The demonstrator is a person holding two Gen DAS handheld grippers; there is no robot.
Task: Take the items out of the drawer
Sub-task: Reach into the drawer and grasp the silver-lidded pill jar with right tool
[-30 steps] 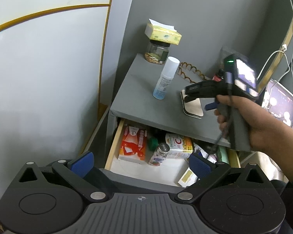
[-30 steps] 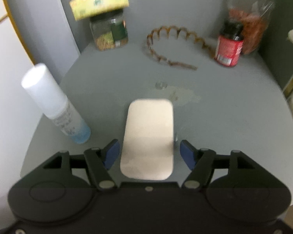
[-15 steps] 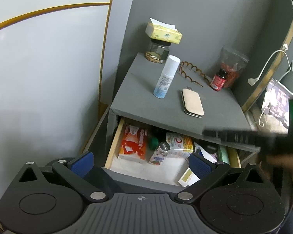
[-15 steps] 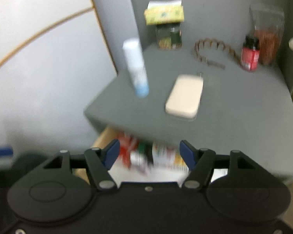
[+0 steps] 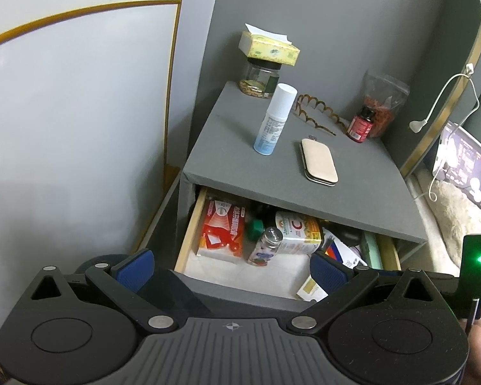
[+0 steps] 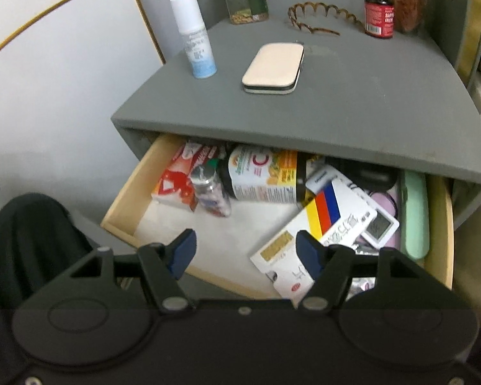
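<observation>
The wooden drawer (image 6: 125, 205) of the grey nightstand (image 6: 352, 102) is pulled out. It holds a red box (image 6: 179, 176), a small silver-capped bottle (image 6: 210, 192), a big vitamin bottle (image 6: 263, 173) lying on its side, a white box with yellow, red and blue stripes (image 6: 320, 221), a small digital device (image 6: 380, 226) and a mint-green case (image 6: 415, 211). My right gripper (image 6: 245, 250) hangs open over the drawer's front edge with nothing between its fingers. My left gripper (image 5: 231, 269) is open and empty too, just in front of the drawer (image 5: 189, 234).
On the nightstand top stand a white spray bottle (image 6: 195, 35), a beige flat case (image 6: 274, 67), a brown hair comb band (image 6: 317, 17), a red pill bottle (image 6: 380, 11) and a jar (image 6: 247, 3) under a tissue pack. A white wall lies left, a bed and laptop (image 5: 465, 163) right.
My right gripper has drawn back from above the beige case on the top and sunk down to the open drawer's front. The left gripper has stayed where it was.
</observation>
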